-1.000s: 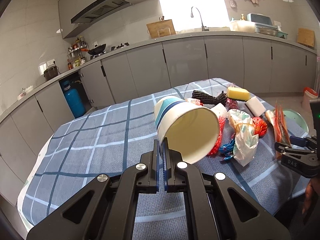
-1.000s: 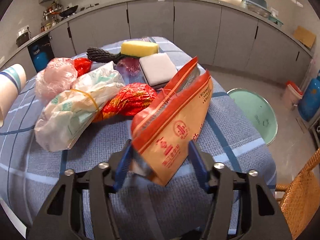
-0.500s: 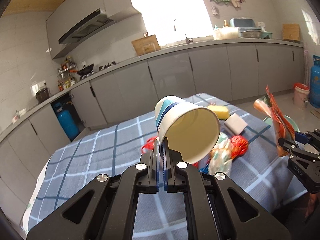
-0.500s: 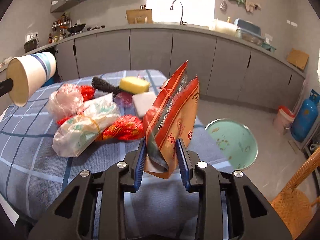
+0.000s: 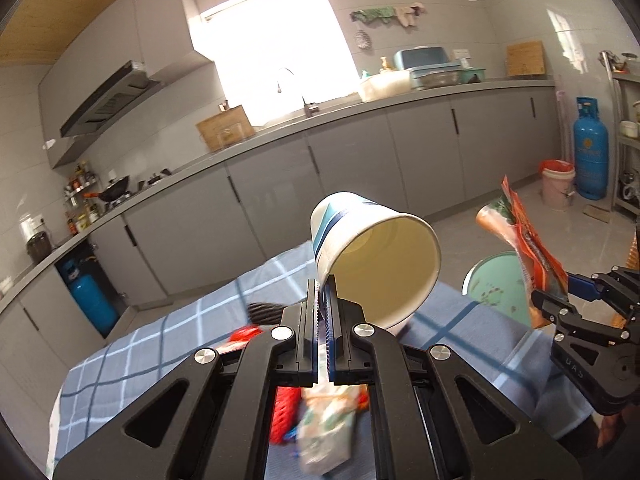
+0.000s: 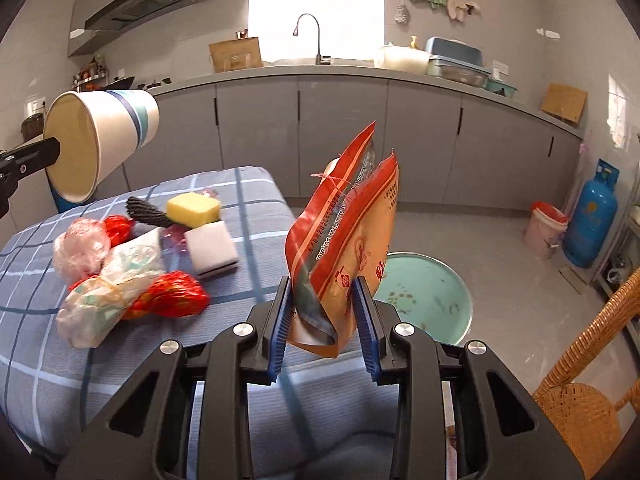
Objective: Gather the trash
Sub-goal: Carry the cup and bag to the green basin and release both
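left gripper (image 5: 323, 300) clenched on rim of paper cup (image 5: 374, 258): white, blue stripes, tipped sideways, in air above counter (image 6: 256, 280). right gripper (image 6: 322, 322) grasping orange-red snack bag (image 6: 346, 236), crumpled, upright, raised near counter edge, above teal bin (image 6: 424, 296).

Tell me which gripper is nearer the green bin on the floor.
Right. The right gripper, holding the orange bag, hangs beside the green bin; the left gripper with the paper cup is farther off.

Blown-out window (image 5: 276, 48) glare, fisheye-warped edges
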Available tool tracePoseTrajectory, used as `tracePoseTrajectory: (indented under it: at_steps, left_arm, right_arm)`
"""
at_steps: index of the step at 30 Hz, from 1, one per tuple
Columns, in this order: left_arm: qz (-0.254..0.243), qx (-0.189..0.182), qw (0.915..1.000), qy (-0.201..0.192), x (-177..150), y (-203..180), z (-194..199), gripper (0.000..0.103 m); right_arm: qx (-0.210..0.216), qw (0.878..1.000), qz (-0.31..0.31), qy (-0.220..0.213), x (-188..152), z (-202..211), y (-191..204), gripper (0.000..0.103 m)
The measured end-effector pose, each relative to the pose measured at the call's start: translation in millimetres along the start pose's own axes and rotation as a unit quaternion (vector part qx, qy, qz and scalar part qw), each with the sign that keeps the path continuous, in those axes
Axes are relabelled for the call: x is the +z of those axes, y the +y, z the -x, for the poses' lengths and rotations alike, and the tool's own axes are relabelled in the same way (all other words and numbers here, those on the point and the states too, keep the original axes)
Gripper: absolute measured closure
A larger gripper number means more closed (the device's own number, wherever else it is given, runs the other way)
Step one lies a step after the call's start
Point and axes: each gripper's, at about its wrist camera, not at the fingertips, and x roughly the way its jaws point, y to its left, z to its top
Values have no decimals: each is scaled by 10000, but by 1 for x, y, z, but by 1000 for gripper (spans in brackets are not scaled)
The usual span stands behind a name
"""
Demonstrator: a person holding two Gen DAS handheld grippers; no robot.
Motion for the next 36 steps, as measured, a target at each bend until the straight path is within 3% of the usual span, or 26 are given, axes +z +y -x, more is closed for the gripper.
tracePoseTrajectory:
  at_steps: [9, 16, 30, 32, 33, 34, 36]
  left_arm:
    - [-223, -589, 9980, 8, 30, -68, -46, 99]
    - [-376, -1108, 9927, 306, 37, -124, -93, 99]
    - [-701, -1524, 9829, 759, 32, -185, -150, 98]
    - [-747, -1468, 9834, 755, 32, -189, -157, 78]
    - [-750, -1453, 9838, 740, 33, -189, -158, 62]
    - [-749, -1443, 9841, 711, 32, -189, -159, 57]
    - [-771, -1405, 9847, 686, 32, -187, -160, 56]
  right_arm:
    - [-100, 9993, -298, 218, 3, -37, -63, 70]
    - [-47, 9978, -477, 451, 3, -68, -103, 70]
    - [-44, 9950, -630, 772, -7, -117, -149, 65]
    - [-137, 9951, -637, 742, -9, -121, -154, 56]
    - [-154, 9948, -675, 752, -11, -123, -157, 54]
    - [-178, 9944, -709, 763, -12, -125, -159, 50]
    - [-222, 9935, -792, 787, -15, -126, -164, 48]
